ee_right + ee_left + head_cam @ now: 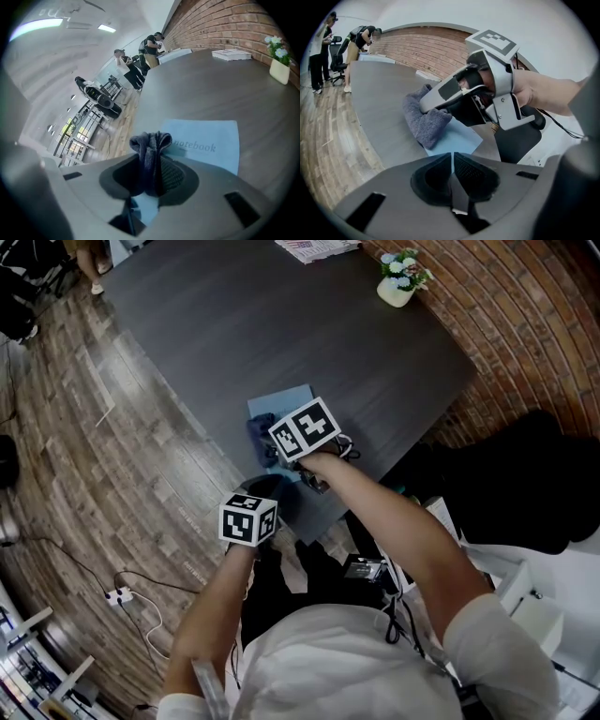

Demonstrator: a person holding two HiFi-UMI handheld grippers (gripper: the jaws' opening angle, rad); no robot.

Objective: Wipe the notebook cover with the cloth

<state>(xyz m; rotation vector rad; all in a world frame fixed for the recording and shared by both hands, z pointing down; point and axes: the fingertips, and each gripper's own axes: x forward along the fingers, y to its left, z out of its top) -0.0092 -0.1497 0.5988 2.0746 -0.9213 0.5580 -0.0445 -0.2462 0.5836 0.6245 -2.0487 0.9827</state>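
Observation:
A light blue notebook (pixel 286 401) lies near the front edge of the dark table (pixel 281 324); its cover (pixel 206 143) carries the printed word "notebook". My right gripper (pixel 150 164) is shut on a grey-blue cloth (pixel 149 145), whose bunched end rests on the notebook's near corner (pixel 454 138). In the left gripper view the cloth (pixel 423 119) hangs from the right gripper (pixel 430 105). My left gripper (pixel 452 164) is shut with nothing in it. It hovers at the table's edge in the head view (pixel 265 487), just short of the notebook.
A white pot of flowers (pixel 401 281) stands at the table's far right, near a brick wall (pixel 506 296). A stack of papers (pixel 314 247) lies at the far edge. A dark chair (pixel 520 140) stands beside the table. People stand far back (pixel 147 49).

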